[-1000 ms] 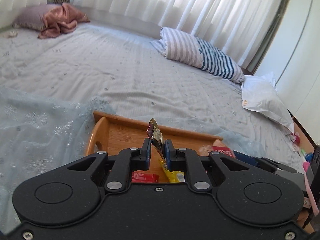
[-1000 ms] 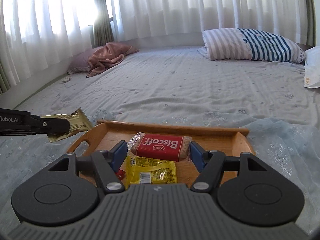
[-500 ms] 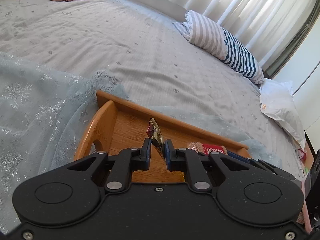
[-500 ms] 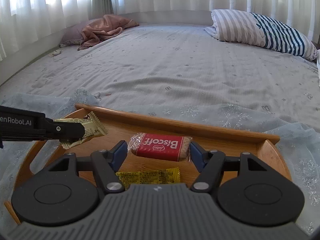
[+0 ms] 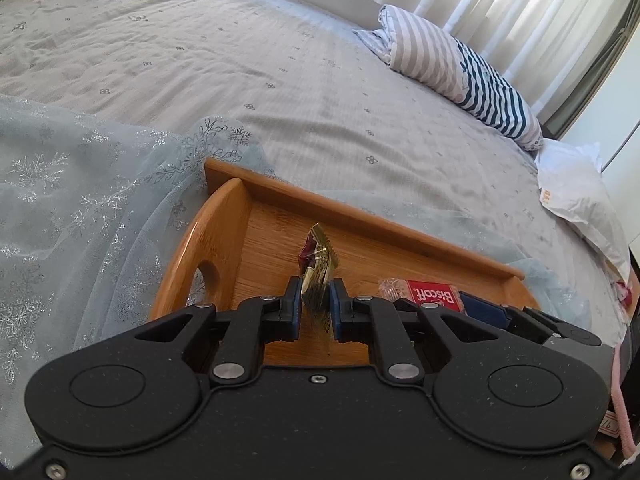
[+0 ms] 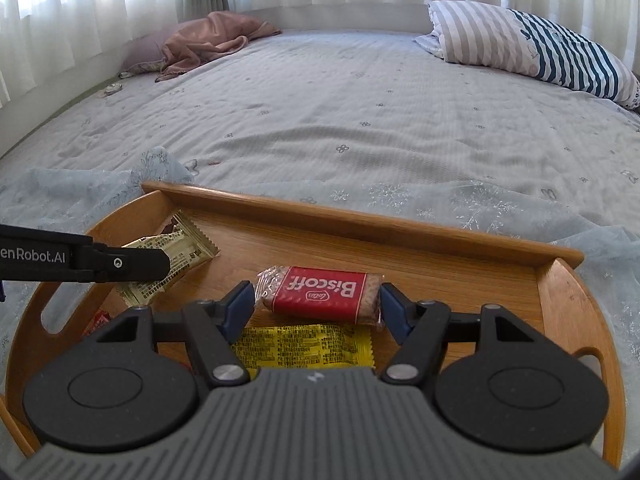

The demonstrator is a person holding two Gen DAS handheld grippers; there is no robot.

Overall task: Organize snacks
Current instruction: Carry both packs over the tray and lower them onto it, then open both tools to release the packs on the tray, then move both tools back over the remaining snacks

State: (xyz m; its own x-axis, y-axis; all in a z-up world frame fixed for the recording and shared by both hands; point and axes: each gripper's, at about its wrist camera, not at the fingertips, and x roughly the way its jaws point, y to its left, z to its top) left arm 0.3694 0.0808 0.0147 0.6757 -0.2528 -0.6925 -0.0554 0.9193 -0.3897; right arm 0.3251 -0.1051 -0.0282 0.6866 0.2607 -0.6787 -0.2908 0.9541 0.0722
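My left gripper (image 5: 314, 300) is shut on a beige-gold snack bar (image 5: 318, 270) and holds it just above the floor of the wooden tray (image 5: 360, 216), near its left end. In the right wrist view the bar (image 6: 176, 256) hangs from the left gripper's fingers (image 6: 120, 264) over the tray (image 6: 360, 224). My right gripper (image 6: 318, 308) is shut on a red Biscoff packet (image 6: 320, 290), gripped by its two ends, over the tray's middle. The packet also shows in the left wrist view (image 5: 430, 294). A yellow snack packet (image 6: 304, 346) lies on the tray under it.
A small red packet (image 6: 98, 318) lies at the tray's left end. The tray sits on sheer blue snowflake fabric (image 5: 80, 208) on a grey bed. A striped pillow (image 6: 532, 46), a pink blanket (image 6: 208, 38) and a white bag (image 5: 576, 196) lie further off.
Both grippers have come forward and down over the tray. The left one has carried the snack bar from outside the tray's left end to inside it.
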